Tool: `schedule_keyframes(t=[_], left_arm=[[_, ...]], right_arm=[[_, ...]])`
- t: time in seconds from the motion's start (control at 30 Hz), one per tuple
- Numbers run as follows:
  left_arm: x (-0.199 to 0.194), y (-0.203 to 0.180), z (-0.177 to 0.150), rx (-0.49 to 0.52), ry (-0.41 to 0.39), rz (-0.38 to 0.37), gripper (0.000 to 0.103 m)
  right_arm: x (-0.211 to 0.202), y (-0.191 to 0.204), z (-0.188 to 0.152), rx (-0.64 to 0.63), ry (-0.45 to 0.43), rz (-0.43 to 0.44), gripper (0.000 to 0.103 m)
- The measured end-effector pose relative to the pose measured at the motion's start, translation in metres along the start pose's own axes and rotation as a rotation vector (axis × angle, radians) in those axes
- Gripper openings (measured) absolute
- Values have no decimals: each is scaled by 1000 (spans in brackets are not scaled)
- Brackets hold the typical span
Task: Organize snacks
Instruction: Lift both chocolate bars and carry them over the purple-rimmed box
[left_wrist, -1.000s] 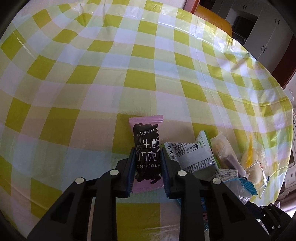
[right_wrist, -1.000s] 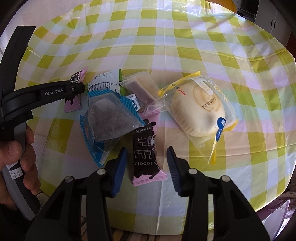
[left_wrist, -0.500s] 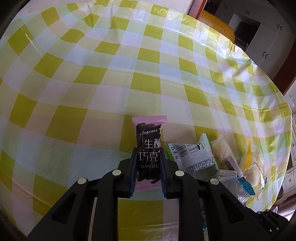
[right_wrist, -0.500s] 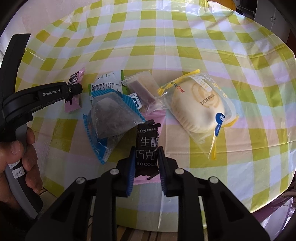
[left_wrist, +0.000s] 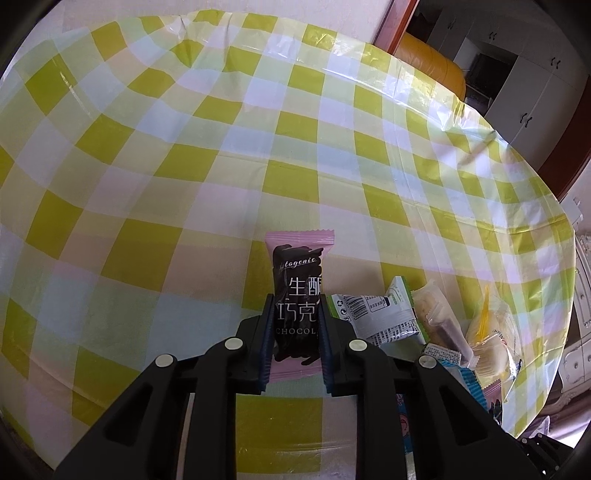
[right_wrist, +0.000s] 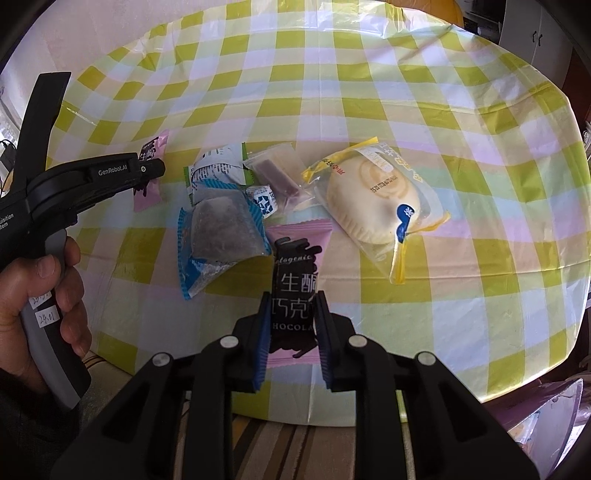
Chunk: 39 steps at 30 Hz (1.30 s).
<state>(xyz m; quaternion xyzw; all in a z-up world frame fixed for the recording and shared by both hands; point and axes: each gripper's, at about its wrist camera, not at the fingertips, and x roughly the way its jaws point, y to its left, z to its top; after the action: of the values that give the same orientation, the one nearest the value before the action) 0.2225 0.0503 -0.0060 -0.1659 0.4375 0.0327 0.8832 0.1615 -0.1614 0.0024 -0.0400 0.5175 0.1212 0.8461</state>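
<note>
Gripping one chocolate bar each, the left gripper (left_wrist: 294, 325) clamps its bar (left_wrist: 298, 295) near the table's (left_wrist: 221, 166) front edge, left of the snack pile (right_wrist: 240, 206); the right gripper (right_wrist: 291, 325), having just closed, pinches another bar (right_wrist: 295, 280) by that edge.

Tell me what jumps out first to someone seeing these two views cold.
Each tool is clamped on an identical pink-and-black chocolate bar: the left tool holds one chocolate bar at the left edge of the pile, the right tool holds its twin bar nearer the table's front edge. Behind sits a loose snack heap, with a round bun in a yellow-trimmed bag on the green-checked tablecloth.
</note>
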Motion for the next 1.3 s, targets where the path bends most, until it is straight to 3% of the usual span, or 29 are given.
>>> schedule_keyframes(t=[0.3,0.67,1.3], left_arm=[[-22,-11,2,9,-59,-34,19],[-48,-51,-5,83,-92,-117,19],[-73,-145,-49,285,-38,-306,19]], right_arm=[[-19,-14,-7,38,-22,-8,22],[-42,-33,-10,77,-57,-50,22],[-76,-97,-30,183,-88,-163,22]])
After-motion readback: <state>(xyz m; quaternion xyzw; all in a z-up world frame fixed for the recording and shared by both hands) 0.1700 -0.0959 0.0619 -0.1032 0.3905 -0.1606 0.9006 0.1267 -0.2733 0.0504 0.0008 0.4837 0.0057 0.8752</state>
